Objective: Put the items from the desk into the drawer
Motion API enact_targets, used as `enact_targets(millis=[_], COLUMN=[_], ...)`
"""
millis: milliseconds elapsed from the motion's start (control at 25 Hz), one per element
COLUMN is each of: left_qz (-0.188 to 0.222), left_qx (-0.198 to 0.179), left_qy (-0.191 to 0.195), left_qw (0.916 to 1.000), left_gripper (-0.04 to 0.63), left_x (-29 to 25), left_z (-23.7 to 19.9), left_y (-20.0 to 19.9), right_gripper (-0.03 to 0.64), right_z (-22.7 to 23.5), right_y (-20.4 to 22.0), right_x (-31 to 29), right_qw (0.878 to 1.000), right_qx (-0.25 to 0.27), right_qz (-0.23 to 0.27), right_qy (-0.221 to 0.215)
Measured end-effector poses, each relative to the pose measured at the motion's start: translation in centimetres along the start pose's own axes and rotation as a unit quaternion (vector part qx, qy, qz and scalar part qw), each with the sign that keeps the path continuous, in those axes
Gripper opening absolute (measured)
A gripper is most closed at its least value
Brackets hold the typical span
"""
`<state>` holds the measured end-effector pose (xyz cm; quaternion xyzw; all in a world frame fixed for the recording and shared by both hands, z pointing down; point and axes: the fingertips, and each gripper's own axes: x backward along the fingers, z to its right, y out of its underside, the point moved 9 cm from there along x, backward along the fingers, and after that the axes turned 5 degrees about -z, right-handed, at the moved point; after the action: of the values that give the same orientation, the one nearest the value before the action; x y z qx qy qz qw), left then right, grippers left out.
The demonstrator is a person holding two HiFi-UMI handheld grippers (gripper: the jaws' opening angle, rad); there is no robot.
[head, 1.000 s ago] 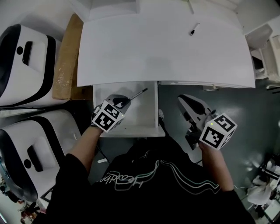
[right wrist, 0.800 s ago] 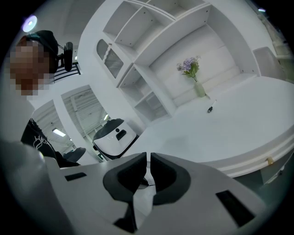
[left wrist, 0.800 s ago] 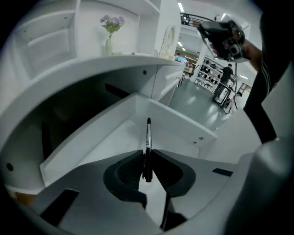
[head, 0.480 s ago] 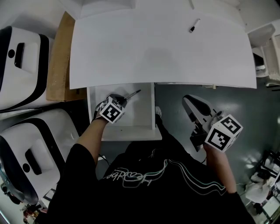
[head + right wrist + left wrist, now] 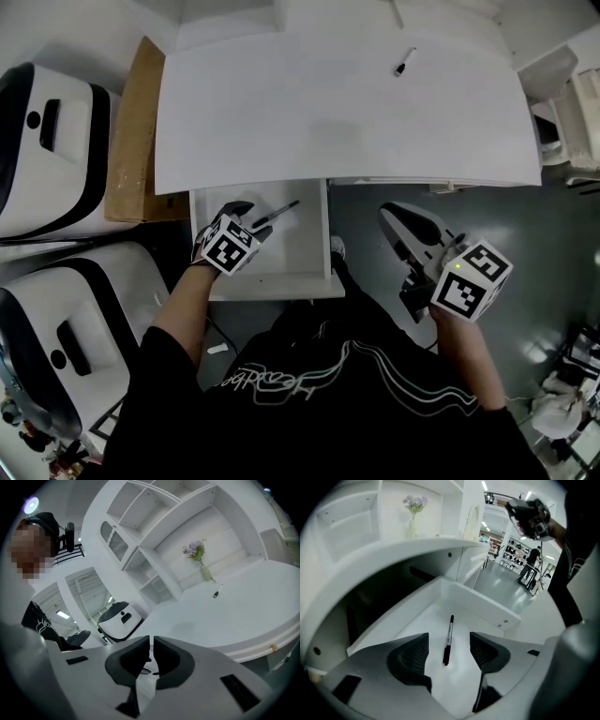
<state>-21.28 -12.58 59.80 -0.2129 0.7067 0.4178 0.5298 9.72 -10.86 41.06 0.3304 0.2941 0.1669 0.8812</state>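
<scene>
Marker flat on drawer floor, loose between just-opened jaws of left claw; right claw closed, hanging beside surface.

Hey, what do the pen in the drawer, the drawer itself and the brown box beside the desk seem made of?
Pen: likely plastic, dark with a slight sheen on its slim barrel.
Drawer: probably painted or laminated board, smooth matte white, flat panels with screw heads.
Box: looks like cardboard, dull brown and flat-sided.
</scene>
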Motion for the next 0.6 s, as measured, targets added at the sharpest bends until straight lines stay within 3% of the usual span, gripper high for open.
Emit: enact_targets(millis=[120, 240, 320, 400, 480, 600], left_qz=[0.051, 0.1, 0.131, 0.178, 0.24, 0.321], left_qx=[-0.002, 0.0, 0.014, 0.05, 0.095, 0.134], left_qy=[-0.01, -0.053, -0.094, -0.105, -0.078, -0.001], left_qw=[0.9986, 0.9936, 0.9869, 0.9772, 0.9629, 0.9374], left_gripper=[0.299, 0.299, 0.261, 0.202, 0.14, 0.068], left_x=[5.0, 11.1, 15.5, 19.6, 23.1, 26.5], left_z=[1.1, 2.3, 3.2, 4.3, 5.8, 8.8], left_y=[-0.5, -1.6, -2.4, -3.2, -3.9, -5.1], right_gripper=[0.055, 0.055, 0.055, 0.055, 0.055, 0.055], right_z=[-2.3, -4.7, -6.2, -7.7, -9.0, -10.6], right_y=[0.3, 0.9, 1.3, 1.6, 1.9, 2.2], right_x=[0.2, 0.5, 1.0, 1.7, 2.3, 3.0], right_qw=[0.999, 0.998, 0.997, 0.995, 0.994, 0.993], right_qx=[0.028, 0.045, 0.056, 0.069, 0.079, 0.084], right_qz=[-0.002, 0.001, 0.006, 0.014, 0.024, 0.04], right_qy=[-0.027, -0.053, -0.06, -0.066, -0.069, -0.069])
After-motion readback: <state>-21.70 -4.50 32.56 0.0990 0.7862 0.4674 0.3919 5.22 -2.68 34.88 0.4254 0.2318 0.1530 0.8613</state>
